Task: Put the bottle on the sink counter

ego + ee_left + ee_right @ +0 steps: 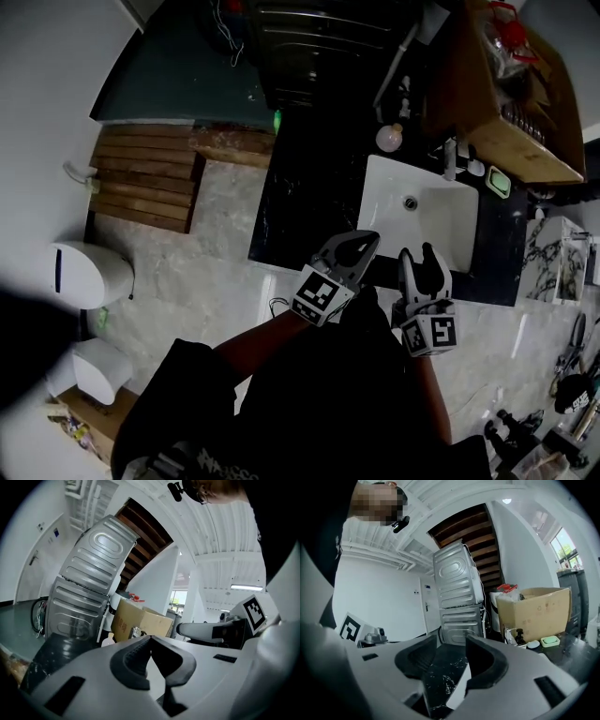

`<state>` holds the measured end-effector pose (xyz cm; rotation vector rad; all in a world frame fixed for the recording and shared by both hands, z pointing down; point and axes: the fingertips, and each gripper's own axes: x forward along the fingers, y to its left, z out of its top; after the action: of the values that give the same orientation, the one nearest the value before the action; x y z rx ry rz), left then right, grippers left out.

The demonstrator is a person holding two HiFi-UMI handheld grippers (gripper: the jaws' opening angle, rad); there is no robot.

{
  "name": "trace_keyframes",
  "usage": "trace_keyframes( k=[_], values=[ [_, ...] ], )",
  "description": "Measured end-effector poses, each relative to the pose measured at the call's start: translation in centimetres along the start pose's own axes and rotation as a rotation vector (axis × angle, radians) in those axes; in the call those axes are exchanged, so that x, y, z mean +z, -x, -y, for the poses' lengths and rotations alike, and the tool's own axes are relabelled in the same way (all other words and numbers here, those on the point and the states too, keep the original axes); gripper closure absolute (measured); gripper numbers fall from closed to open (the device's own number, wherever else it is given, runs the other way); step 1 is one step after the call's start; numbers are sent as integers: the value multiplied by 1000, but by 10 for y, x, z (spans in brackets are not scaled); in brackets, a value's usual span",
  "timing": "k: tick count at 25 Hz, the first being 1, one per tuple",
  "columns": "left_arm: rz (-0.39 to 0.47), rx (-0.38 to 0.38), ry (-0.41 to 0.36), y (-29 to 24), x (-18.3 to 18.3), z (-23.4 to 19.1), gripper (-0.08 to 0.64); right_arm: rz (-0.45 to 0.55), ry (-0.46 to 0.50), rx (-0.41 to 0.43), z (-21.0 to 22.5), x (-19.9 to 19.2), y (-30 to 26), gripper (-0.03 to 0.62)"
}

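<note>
The left tongs (364,244) are closed tip to tip with nothing in them, as the left gripper view (150,640) confirms. The right tongs (418,253) stand apart and empty (452,645), and only the black marbled worktop (309,187) and an edge of the white sink (441,225) show between them. Both hover above the sink's near edge. A white bottle (389,137) stands on the worktop by the sink's far left corner. The cardboard box (140,620) bears red print too blurred to read. Each marker cube (319,294) carries a black-and-white square pattern.
</note>
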<state>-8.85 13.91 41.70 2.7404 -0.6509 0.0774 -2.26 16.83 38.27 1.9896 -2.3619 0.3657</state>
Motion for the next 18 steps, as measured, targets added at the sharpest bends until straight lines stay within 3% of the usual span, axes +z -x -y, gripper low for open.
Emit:
trace_keyframes(
  k=[1, 3, 6, 10, 14, 18],
  values=[
    [-3, -4, 10, 4, -1, 3, 545, -2, -3, -2, -4, -1, 3, 385],
    [-2, 1, 29, 12, 0, 5, 545, -12, -6, 8, -12, -3, 7, 537],
    [0, 30, 17, 20, 2, 10, 545, -24, 39, 31, -21, -2, 11, 549],
    [12, 57, -94, 22, 16, 31, 545, -27, 77, 44, -25, 7, 24, 549],
    [20, 70, -92, 16, 17, 73, 545, 9, 96, 75, -20, 17, 62, 549],
    [86, 192, -120, 16, 21, 123, 545, 48, 126, 88, 0, 25, 111, 549]
  ],
)
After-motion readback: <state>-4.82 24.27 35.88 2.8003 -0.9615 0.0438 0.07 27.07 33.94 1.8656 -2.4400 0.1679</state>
